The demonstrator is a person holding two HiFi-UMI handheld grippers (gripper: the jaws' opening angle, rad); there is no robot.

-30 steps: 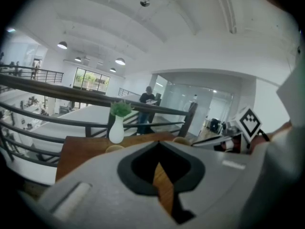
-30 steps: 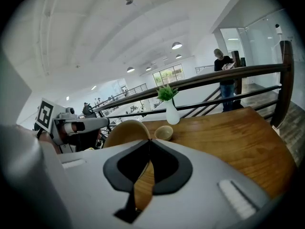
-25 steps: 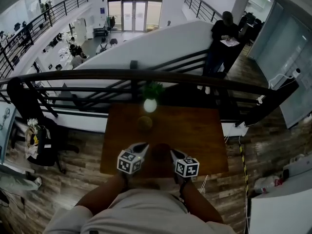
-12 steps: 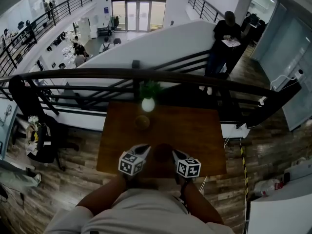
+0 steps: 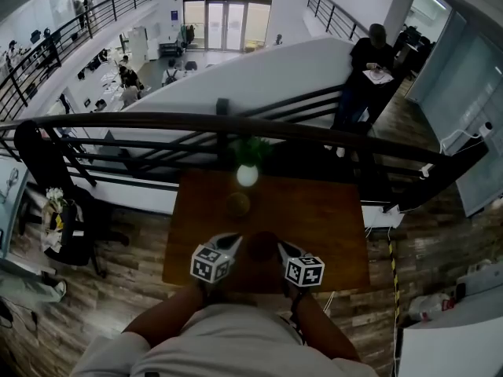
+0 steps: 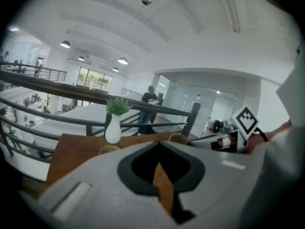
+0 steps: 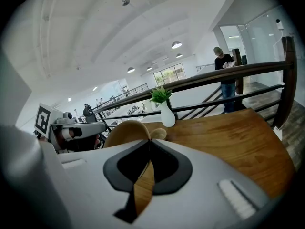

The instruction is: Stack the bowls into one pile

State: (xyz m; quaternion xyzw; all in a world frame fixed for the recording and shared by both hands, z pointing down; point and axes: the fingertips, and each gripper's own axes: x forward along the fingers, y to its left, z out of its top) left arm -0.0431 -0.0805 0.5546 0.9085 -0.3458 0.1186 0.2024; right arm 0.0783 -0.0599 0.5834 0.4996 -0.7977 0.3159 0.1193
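Head view: a wooden table [image 5: 330,218] stands beside a railing [image 5: 157,122]. The near bowl [image 5: 262,246] sits by the table's near edge, between the left gripper [image 5: 229,242] and the right gripper [image 5: 283,250]. The far bowl [image 5: 238,203] sits further out and apart from it, just in front of a white vase [image 5: 247,174] holding a green sprig. The bowls are not yet stacked.

Left gripper view: the jaws are closed tip to tip and grasp nothing; only table wood shows through the gap. Right gripper view: the jaws are likewise clenched and empty, with the near bowl just ahead and to their left.

Step in hand, as judged: the approach to a first pick. To do it well:
- Part the jaws before they reach a rim.
- Take the far bowl's wall with one pad inside and one outside.
- Lift it level and clear of the vase.
- Lower it centred into the near bowl.
- Steady the near bowl with the other gripper, since it lies close to the edge.

Writing: only black-and-white square markers show, on each gripper's cube [image 5: 211,261]. No brand, label or legible word appears.
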